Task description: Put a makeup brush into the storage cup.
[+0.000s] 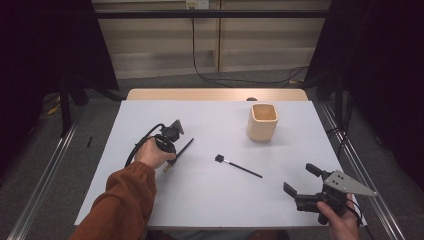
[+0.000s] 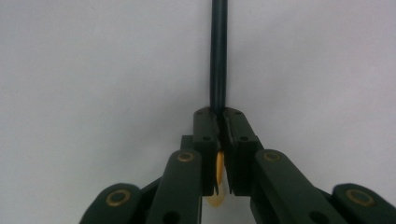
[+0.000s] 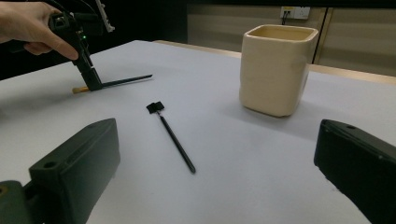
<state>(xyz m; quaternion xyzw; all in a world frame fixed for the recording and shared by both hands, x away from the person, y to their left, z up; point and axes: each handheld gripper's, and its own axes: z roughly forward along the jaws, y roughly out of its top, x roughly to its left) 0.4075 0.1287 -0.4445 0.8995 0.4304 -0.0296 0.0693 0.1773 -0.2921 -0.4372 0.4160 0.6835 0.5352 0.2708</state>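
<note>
Nearest the lens in the high view, the person's 2 forearms come up from the bottom edge, and the left gripper (image 1: 171, 161) points down at the white table (image 1: 150, 200), clamped on a long dark pen (image 1: 181, 152) near its yellow-tipped end; the pen's thin shaft runs out up and to the right of the jaws, lying flat on the table. Well to the right of that gripper lies a small black brush (image 1: 239, 166), and beyond it, farther from both tongs, stands a cream square cup (image 1: 263, 121). The right gripper (image 1: 299, 183) hovers low at the near right corner with its jaws spread wide and nothing between them. In the left gripper view, the 2 pads are pressed together on the pen (image 2: 218, 60), whose shaft runs straight ahead of the jaws, with a yellow end (image 2: 218, 170) showing behind the pads. In the right gripper view, the wide-apart jaws frame the brush (image 3: 170, 134) just ahead, the cup (image 3: 276, 70) ahead to the right, and the left gripper (image 3: 89, 83) far off to the left, gripping the pen (image 3: 125, 80). I judge the step in hand to be the grasp of the pen, now made; the next move calls for lifting it clear, tipping it upright and carrying it over to the cup's open mouth.
</note>
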